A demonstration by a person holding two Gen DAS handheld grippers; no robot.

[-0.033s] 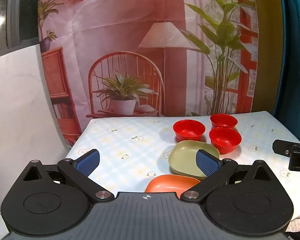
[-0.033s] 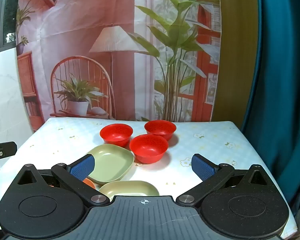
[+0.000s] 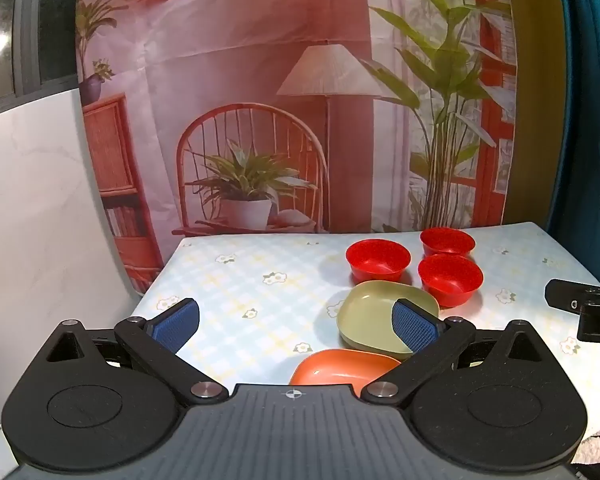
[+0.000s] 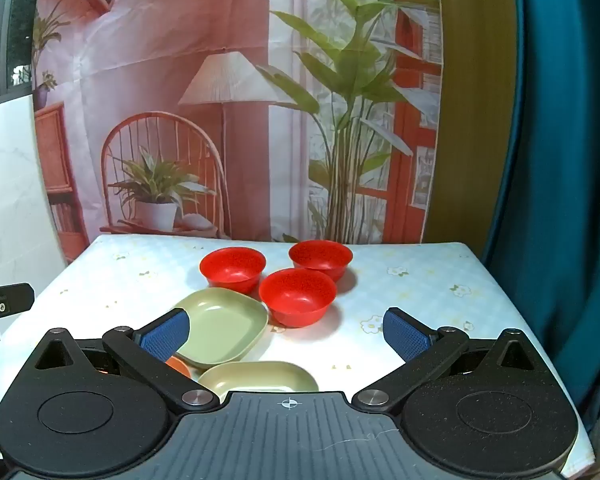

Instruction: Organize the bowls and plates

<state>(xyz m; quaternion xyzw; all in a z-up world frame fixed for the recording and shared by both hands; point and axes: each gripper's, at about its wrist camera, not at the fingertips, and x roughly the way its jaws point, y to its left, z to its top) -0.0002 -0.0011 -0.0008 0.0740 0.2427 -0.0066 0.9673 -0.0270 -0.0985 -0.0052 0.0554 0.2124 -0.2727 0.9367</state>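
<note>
Three red bowls sit in a loose cluster toward the far side of the table [image 4: 440, 280], which wears a pale checked cloth with little flowers: the left bowl [image 4: 233, 268], the far bowl [image 4: 321, 258] and the near bowl [image 4: 297, 296]. Just in front of them lies a green plate [image 4: 224, 328], its far corner close beside the near bowl. Nearer still, a second green plate [image 4: 260, 376] rests at the table's front, partly hidden behind the right gripper's body, and an orange plate [image 3: 340, 364] lies just left of it, next to the first green plate.

Both grippers hang above the near edge of the table, side by side. The left gripper [image 3: 296, 320] has its blue pads spread wide with nothing between them. The right gripper [image 4: 286, 330] stands just as wide and grips nothing either. Behind the table hangs a printed backdrop [image 4: 220, 100] of a chair, lamp and plants, with a teal curtain [image 4: 560, 160] at the right.
</note>
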